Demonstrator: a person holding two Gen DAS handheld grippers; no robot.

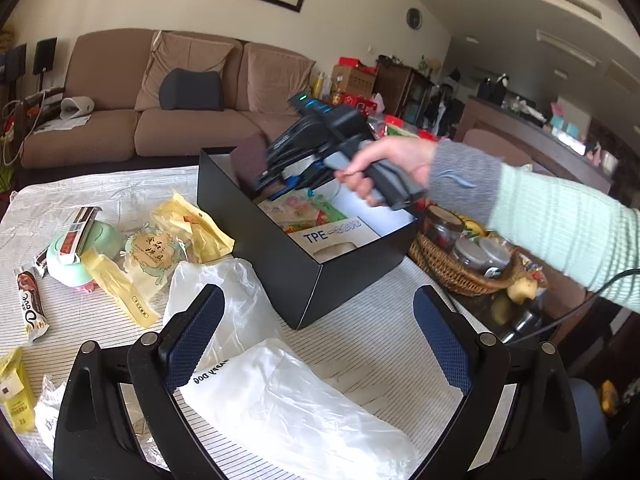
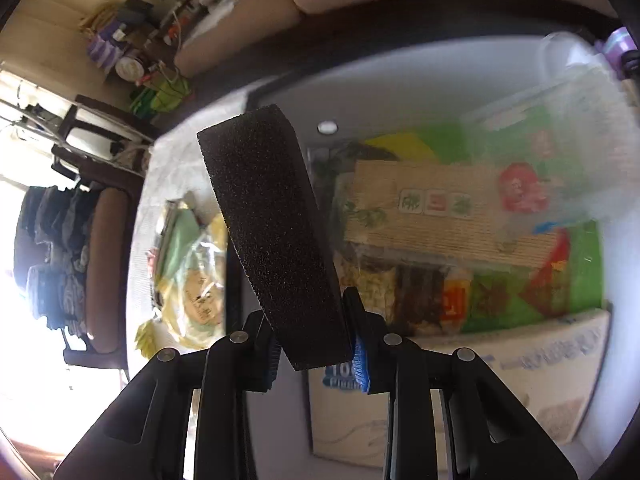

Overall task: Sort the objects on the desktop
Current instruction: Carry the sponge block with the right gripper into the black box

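My right gripper [image 2: 316,356] is shut on a dark brown sponge block [image 2: 272,232], which sticks out past its fingertips. It hangs over the open black box [image 2: 400,92], which holds colourful snack packets [image 2: 440,208] and a white carton [image 2: 520,380]. The left wrist view shows a hand holding that right gripper [image 1: 264,172] above the black box [image 1: 280,264], the sponge block [image 1: 250,160] at its tip. My left gripper [image 1: 320,344] stands open low over the striped tablecloth. A white plastic bag [image 1: 300,400] lies between its fingers, untouched by the pads.
Left of the box lie yellow packets [image 1: 192,224], a green bowl [image 1: 84,256] and a Dove bar [image 1: 32,304]. A wicker basket [image 1: 448,268] with jars stands right of the box. A brown sofa [image 1: 160,120] is beyond the table.
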